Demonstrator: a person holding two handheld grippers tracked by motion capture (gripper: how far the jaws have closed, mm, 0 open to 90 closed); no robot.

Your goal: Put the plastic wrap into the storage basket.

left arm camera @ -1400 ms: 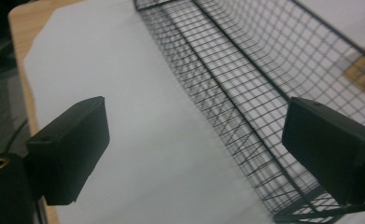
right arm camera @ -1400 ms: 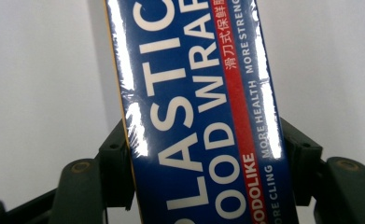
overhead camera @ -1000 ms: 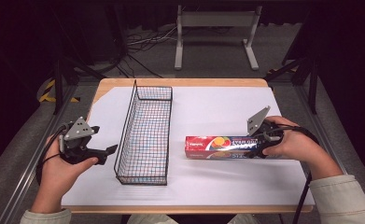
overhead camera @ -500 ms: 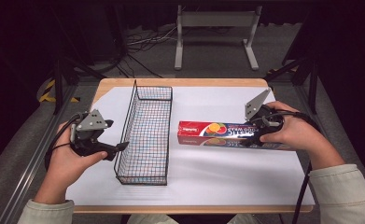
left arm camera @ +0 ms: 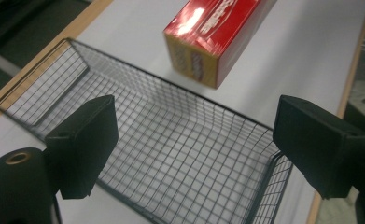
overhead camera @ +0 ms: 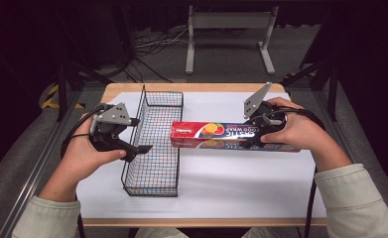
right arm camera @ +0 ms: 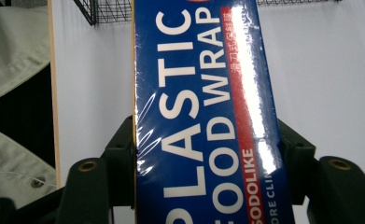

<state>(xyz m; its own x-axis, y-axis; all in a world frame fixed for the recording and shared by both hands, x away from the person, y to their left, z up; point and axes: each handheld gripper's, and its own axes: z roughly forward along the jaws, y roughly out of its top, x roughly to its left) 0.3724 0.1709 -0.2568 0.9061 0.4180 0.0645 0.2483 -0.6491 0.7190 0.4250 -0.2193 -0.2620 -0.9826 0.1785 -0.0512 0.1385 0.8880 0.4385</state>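
At the left of the high view we saw the person's left hand holding the left gripper at the wire basket's left wall, near the middle of its length. In the left gripper view its two black jaws stood wide apart with nothing between them, looking down into the basket. The black wire basket stood upright on the white table top, a long narrow one running away from the person, and nothing lay inside it.

To the right of the basket, the plastic food wrap box hung lifted off the table, lying crosswise, with a shadow beneath it; its red end reached to the basket's right rim. In the left gripper view that red and yellow end hung just beyond the basket's far wall.

Farther right, the right gripper was clamped on the box, one jaw on each long side, as the right gripper view showed. The right hand held it above the table.
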